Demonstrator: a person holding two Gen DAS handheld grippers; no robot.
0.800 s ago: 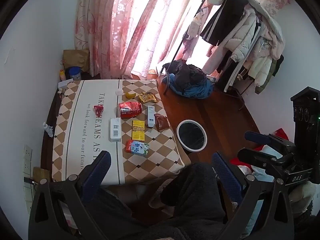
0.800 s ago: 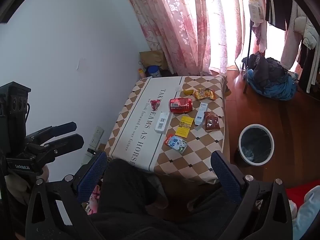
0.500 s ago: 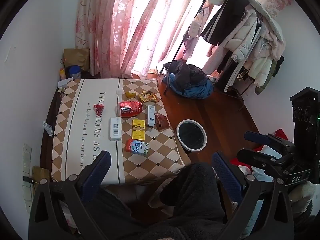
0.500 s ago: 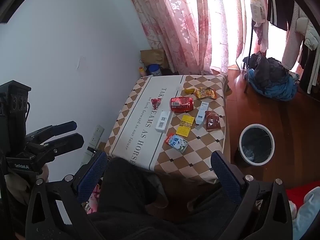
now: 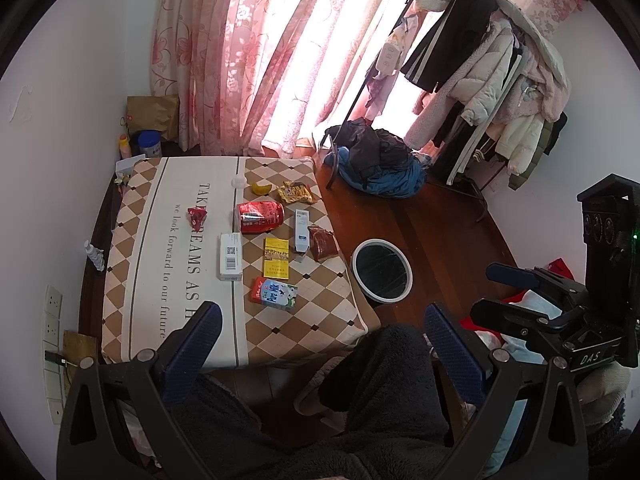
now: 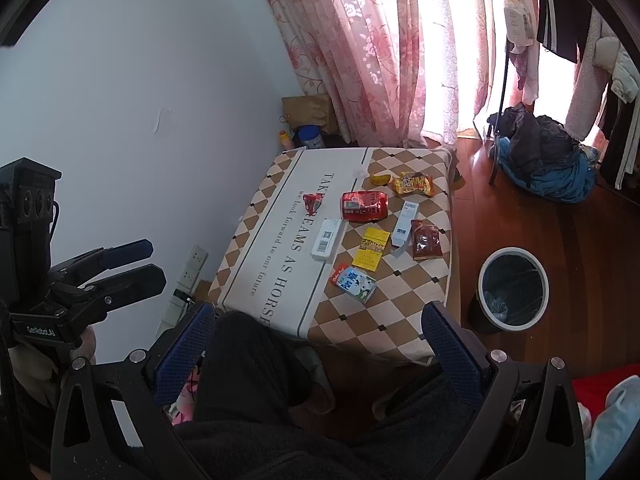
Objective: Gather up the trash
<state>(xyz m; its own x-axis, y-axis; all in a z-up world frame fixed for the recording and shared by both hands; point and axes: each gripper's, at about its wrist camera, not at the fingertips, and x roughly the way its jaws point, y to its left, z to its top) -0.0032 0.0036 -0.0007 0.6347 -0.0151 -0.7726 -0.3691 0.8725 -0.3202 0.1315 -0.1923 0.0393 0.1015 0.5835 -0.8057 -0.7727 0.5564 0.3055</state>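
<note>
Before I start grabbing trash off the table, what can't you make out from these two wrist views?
- Trash bin contents: dark liner, only a vague shape, right wrist view.
- Small red wrapper: too small to identify, both views.
- Table's near edge: hidden by the person's dark clothing.
- Print on the milk carton: too small to read.

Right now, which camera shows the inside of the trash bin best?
The right wrist view: the trash bin shows its dark liner and something pale at the bottom. In the left wrist view the bin shows only a dark opening.
</note>
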